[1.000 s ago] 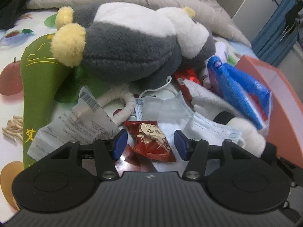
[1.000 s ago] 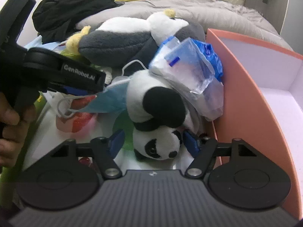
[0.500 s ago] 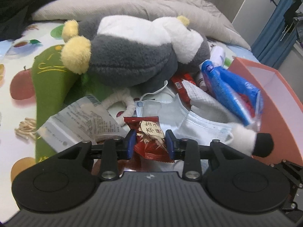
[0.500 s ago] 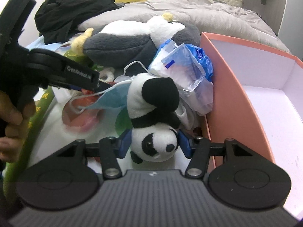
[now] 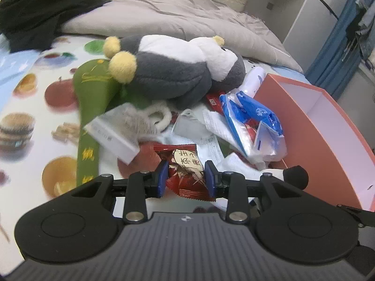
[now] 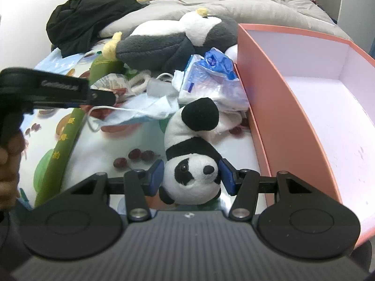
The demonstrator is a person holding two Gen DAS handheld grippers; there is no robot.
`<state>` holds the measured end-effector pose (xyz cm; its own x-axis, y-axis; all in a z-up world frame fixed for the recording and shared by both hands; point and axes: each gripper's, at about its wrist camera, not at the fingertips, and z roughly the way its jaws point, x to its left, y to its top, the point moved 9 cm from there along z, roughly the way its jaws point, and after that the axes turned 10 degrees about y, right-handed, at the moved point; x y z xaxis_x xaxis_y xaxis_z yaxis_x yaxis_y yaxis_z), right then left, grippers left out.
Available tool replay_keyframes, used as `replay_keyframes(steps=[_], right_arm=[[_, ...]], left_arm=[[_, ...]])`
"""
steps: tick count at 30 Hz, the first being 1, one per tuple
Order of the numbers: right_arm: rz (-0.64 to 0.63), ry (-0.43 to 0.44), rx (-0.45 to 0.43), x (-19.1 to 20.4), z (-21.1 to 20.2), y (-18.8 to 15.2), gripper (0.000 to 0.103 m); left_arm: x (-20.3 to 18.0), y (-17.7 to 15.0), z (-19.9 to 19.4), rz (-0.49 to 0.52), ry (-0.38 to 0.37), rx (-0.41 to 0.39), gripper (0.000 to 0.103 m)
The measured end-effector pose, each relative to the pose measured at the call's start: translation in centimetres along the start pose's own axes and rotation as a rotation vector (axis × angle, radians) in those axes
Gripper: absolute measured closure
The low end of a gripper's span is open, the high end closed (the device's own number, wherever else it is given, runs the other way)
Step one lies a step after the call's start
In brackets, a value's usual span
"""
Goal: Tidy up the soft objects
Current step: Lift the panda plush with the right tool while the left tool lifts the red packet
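Fig. Two hand-held tools over a cluttered bed w/ fruit-print sheet point(image 5: 30, 89). Left tool point(image 5: 186, 179): jaws have just closed, pads now clamped on a red snack packet point(image 5: 185, 173), held above the pile. Right tool point(image 6: 191, 175): jaws have just been closing; pads press both sides of the panda plush point(image 6: 191, 161) head, body hanging toward the pile. Large grey-and-white plush point(image 5: 173, 70) lies further back, partly on a green cushion point(image 5: 90, 107). Blue plastic bag point(image 5: 253, 121) and face mask point(image 6: 143, 110) lie between plush and the open pink box point(image 6: 304, 107), just right of the panda.
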<state>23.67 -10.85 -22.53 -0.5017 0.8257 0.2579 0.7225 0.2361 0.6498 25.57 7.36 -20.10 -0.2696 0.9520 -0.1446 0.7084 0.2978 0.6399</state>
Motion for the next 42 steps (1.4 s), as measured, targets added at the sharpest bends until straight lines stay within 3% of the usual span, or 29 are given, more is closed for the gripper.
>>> replay_keyframes(steps=[4,8,13,18,24,27,35,40,42], right_arm=[[0.051,0.035,0.009,0.0,-0.7,-1.1,0.048],[0.056,0.031,0.008,0.1,-1.4,-2.0,0.048],[0.065,0.03,0.014,0.1,-1.8,-3.0,0.048],[0.071,0.036,0.015,0.1,-1.9,-3.2,0.048],[0.094,0.047,0.023,-0.4,-1.8,-3.3,0.048],[0.115,0.054,0.027,-0.6,-1.8,-3.5,0.048],[0.127,0.06,0.041,-0.9,-1.3,-3.8,0.048],[0.131,0.066,0.042,-1.1,-1.2,-3.5,0.048],[0.124,0.063,0.044,-1.1,-1.2,-3.4,0.048]], left_arm=[[0.6,-1.6,-1.1,-0.019,0.002,-0.005,0.064],[0.8,-3.5,-1.3,-0.021,-0.008,0.04,0.063],[1.3,-5.1,-1.8,-0.047,-0.025,0.082,0.04],[2.6,-4.7,-1.6,-0.131,-0.033,0.083,0.04],[2.8,-3.4,-0.1,-0.131,-0.032,0.082,0.042],[3.0,-3.4,0.6,-0.086,-0.002,0.096,0.051],[3.4,-4.9,2.5,-0.056,-0.012,0.162,0.051],[3.2,-5.1,3.2,-0.046,-0.013,0.153,0.051],[3.0,-5.0,3.3,-0.044,-0.015,0.148,0.066]])
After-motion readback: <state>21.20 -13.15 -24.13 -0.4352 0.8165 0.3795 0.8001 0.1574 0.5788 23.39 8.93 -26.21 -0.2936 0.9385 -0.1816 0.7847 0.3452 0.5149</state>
